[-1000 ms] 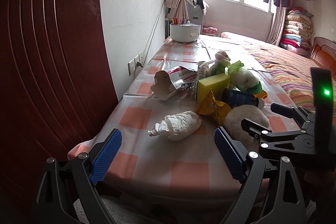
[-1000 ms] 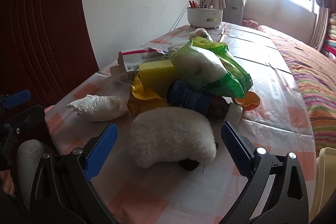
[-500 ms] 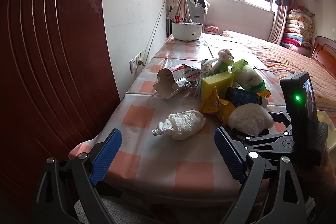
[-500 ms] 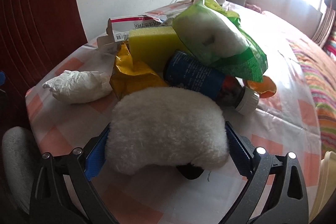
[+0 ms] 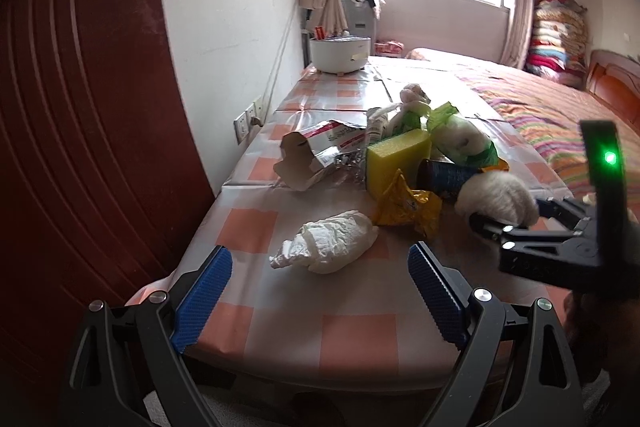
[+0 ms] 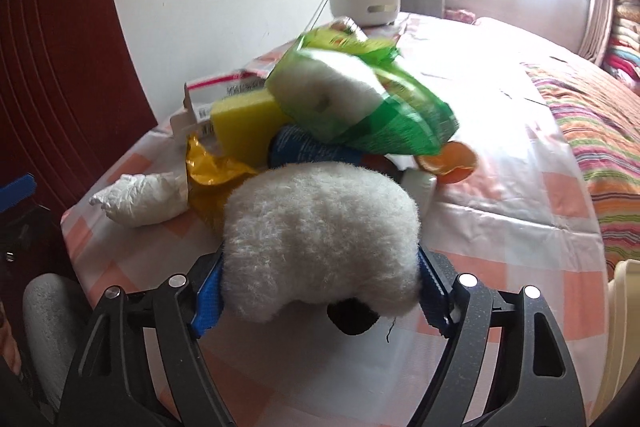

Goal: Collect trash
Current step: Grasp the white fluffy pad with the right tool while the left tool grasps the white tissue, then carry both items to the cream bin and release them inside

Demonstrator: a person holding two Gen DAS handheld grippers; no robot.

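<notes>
A pile of trash lies on the checkered table (image 5: 352,331): a white fluffy pad (image 6: 320,227), a crumpled white tissue (image 5: 326,241), a yellow wrapper (image 5: 408,205), a yellow sponge (image 5: 396,157), a dark blue bottle (image 5: 444,175), a green bag (image 6: 360,107) and a torn carton (image 5: 316,153). My right gripper (image 6: 320,283) is shut on the fluffy pad (image 5: 498,197), with both blue pads pressed into its sides. My left gripper (image 5: 316,299) is open and empty, at the table's near edge just before the tissue (image 6: 144,201).
A white pot (image 5: 340,53) stands at the table's far end by the wall. A dark red wardrobe (image 5: 80,131) is on the left. A bed with a striped cover (image 5: 560,123) runs along the right. An orange lid (image 6: 450,161) lies beside the bottle.
My right gripper moved forward around the fluffy pad and shut on it; the pad now sits a little raised. My left gripper stayed open and nearly still.
</notes>
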